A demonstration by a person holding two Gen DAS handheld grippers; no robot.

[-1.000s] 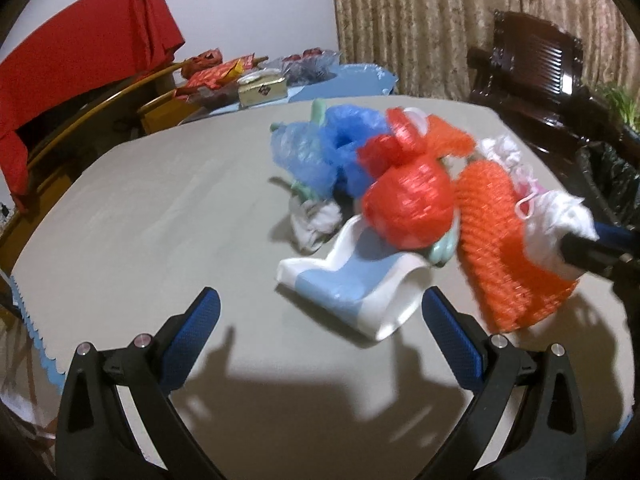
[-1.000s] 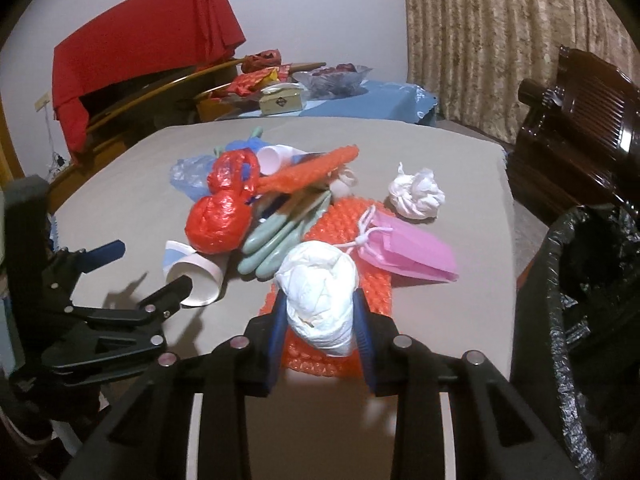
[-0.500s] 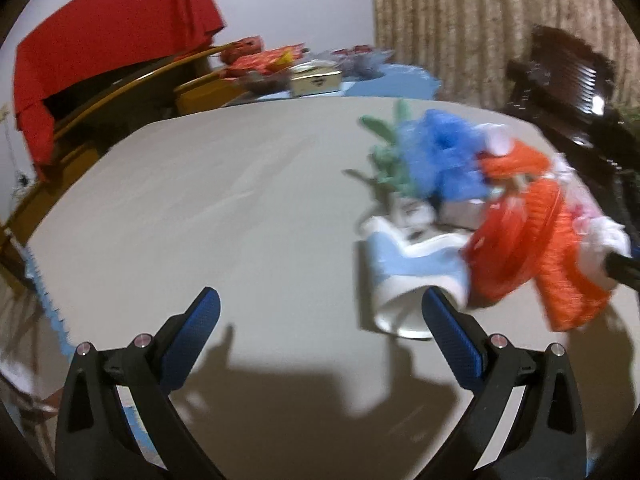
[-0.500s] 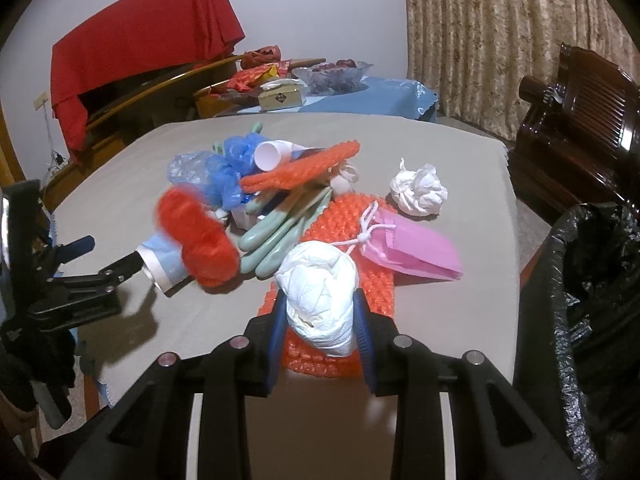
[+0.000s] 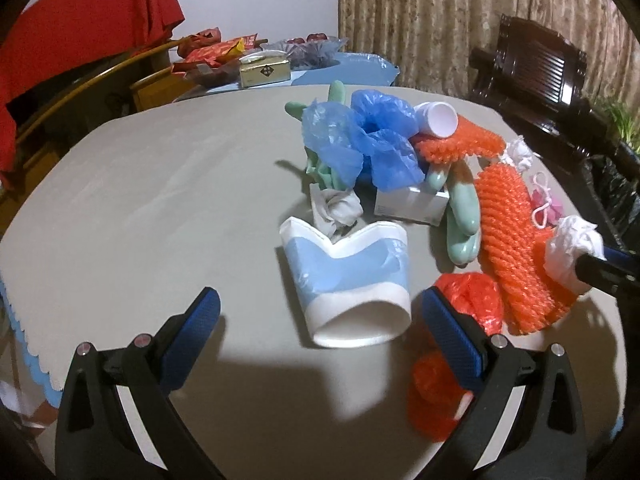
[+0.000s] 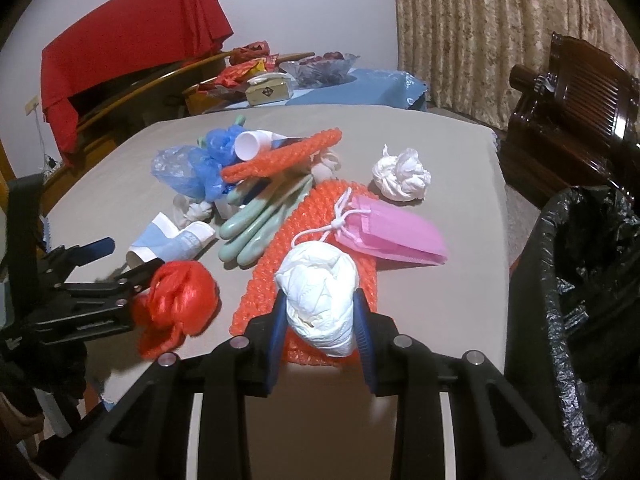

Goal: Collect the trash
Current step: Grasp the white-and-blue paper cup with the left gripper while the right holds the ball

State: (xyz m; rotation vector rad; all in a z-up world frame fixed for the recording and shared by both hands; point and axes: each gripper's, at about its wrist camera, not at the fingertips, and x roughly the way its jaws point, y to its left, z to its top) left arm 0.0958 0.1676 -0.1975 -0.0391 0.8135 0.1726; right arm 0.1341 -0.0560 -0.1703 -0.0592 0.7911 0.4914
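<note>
A crumpled white wad [image 6: 320, 304] is clamped by the right gripper [image 6: 320, 320] near the table [image 5: 140, 200] edge beside the bin [image 6: 576, 280], presumably for dropping; the left gripper [image 5: 320, 316] is spread around the paper cup [image 5: 348, 276].

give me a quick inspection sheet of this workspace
surface: grey table, trash piled at its middle
job's things: crushed cup, red bag, blue bags, green gloves, orange mesh, pink mask, tissue ball, bin at the table's right edge
clutter: box and snacks on the far table
grippers: left claw open by the cup; right claw shut on white wad
cables: nothing seen
surroundings: curtain, red cloth, dark wooden chair
</note>
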